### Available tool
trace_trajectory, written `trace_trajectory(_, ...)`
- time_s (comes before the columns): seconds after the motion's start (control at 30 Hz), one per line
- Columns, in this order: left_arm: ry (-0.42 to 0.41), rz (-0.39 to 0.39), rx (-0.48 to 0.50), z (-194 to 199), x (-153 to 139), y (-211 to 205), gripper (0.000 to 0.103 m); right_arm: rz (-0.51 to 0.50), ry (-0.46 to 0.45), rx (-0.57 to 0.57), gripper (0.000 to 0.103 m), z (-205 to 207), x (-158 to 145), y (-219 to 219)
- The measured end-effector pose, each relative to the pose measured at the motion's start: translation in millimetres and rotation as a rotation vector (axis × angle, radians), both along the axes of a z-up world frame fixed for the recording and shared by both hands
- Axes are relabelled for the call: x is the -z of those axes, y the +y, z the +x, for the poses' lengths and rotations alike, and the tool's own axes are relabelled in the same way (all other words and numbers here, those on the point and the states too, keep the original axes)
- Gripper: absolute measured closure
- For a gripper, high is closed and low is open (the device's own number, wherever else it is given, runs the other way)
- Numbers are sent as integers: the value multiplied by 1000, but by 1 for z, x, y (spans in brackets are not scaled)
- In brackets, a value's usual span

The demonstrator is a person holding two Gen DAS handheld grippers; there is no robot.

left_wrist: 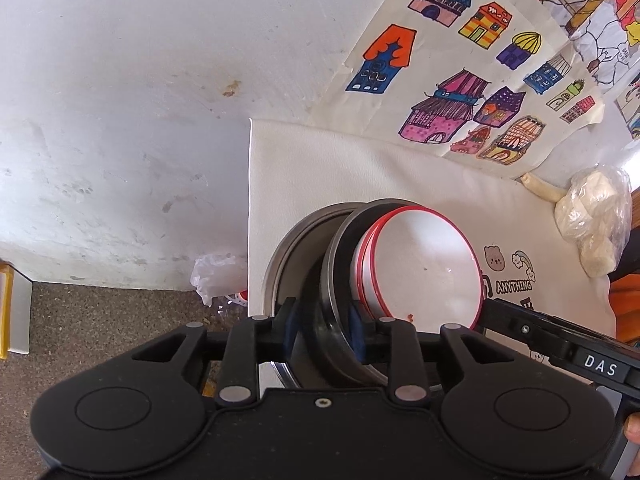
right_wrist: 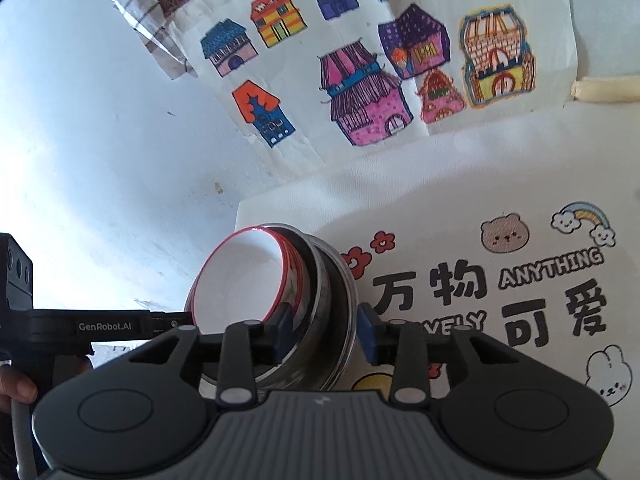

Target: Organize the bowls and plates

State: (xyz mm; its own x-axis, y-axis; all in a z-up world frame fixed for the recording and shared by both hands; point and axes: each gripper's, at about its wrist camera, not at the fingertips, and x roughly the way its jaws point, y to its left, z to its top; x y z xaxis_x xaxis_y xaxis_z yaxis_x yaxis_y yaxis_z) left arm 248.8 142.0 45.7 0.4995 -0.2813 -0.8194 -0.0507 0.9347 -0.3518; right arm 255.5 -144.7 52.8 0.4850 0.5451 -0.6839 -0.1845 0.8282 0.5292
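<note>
A stack of dishes stands tilted on the white table mat [left_wrist: 360,168]. It holds white bowls with red rims [left_wrist: 424,268] nested in a steel bowl [left_wrist: 340,280], over a larger steel bowl [left_wrist: 292,248]. My left gripper [left_wrist: 325,330] is shut on the rim of the steel bowl. In the right wrist view the same stack shows, with the red-rimmed white bowl [right_wrist: 240,276] and the steel bowl [right_wrist: 328,292]. My right gripper [right_wrist: 325,332] straddles the steel bowls' rims, its blue pads close against them.
Children's house drawings [left_wrist: 460,64] hang on the white wall behind the table. A plastic bag of pale lumps [left_wrist: 596,216] lies at the mat's right. The mat's left edge [left_wrist: 250,220] drops to a brown floor with a crumpled bag [left_wrist: 216,272].
</note>
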Motion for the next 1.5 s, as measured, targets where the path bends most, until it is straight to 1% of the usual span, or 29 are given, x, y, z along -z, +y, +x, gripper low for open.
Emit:
trace_trajectory(0.07,-8,-1,-4,-3,-1,0,70,-5,-16,2,56,-3,-1,0)
trace_trajectory(0.17,-24,-14,-1,-9,-3,1,61,1,-30,1,52,-9,-2,0)
trace_trajectory(0.2,-26,-20,-1,-11,-4,1,61,1,-38,0,50,-11,-3,-1)
trace_trajectory(0.23,-28,-19,0,-14,-4,0,60,-1,-49,0,49,-14,-4,0)
trace_trajectory(0.33,-61,-8,7,-23,-5,-2,54,-6,-82,5,45,-22,-7,0)
trace_trajectory(0.37,-65,-3,7,-26,-6,-3,45,-6,-89,7,44,-24,-8,0)
trace_trajectory(0.4,-72,13,-6,-29,-7,-3,33,-4,-97,8,43,-27,-9,-1)
trace_trajectory(0.43,-85,23,-18,-33,-7,-4,31,-2,-104,6,40,-29,-10,-2)
trace_trajectory(0.5,-121,40,-18,-39,-9,-5,30,-2,-124,13,35,-36,-12,-4)
trace_trajectory(0.53,-129,50,-17,-42,-9,-6,30,-4,-136,16,34,-39,-13,-5)
trace_trajectory(0.63,-155,57,-21,-50,-10,-8,24,-7,-166,23,28,-48,-16,-7)
trace_trajectory(0.73,-196,76,-21,-62,-11,-14,20,26,-195,29,23,-56,-17,-11)
trace_trajectory(0.8,-224,84,-23,-69,-12,-18,12,52,-211,36,19,-62,-17,-15)
trace_trajectory(0.93,-308,108,-31,-86,-11,-29,11,75,-249,60,13,-73,-18,-24)
trace_trajectory(1.0,-351,127,-28,-95,-10,-35,9,77,-280,74,6,-81,-19,-28)
trace_trajectory(1.03,-372,134,-27,-99,-9,-38,8,77,-299,79,4,-86,-19,-30)
trace_trajectory(1.07,-393,141,-30,-103,-8,-40,3,77,-315,82,3,-89,-19,-33)
trace_trajectory(1.1,-413,146,-33,-108,-8,-42,1,78,-334,86,1,-94,-20,-35)
trace_trajectory(1.27,-547,186,-38,-135,-6,-54,1,65,-398,99,0,-114,-20,-43)
trace_trajectory(1.37,-608,211,-37,-150,-4,-60,1,51,-435,119,0,-127,-19,-47)
trace_trajectory(1.5,-661,229,-20,-168,1,-68,1,49,-477,155,0,-144,-14,-53)
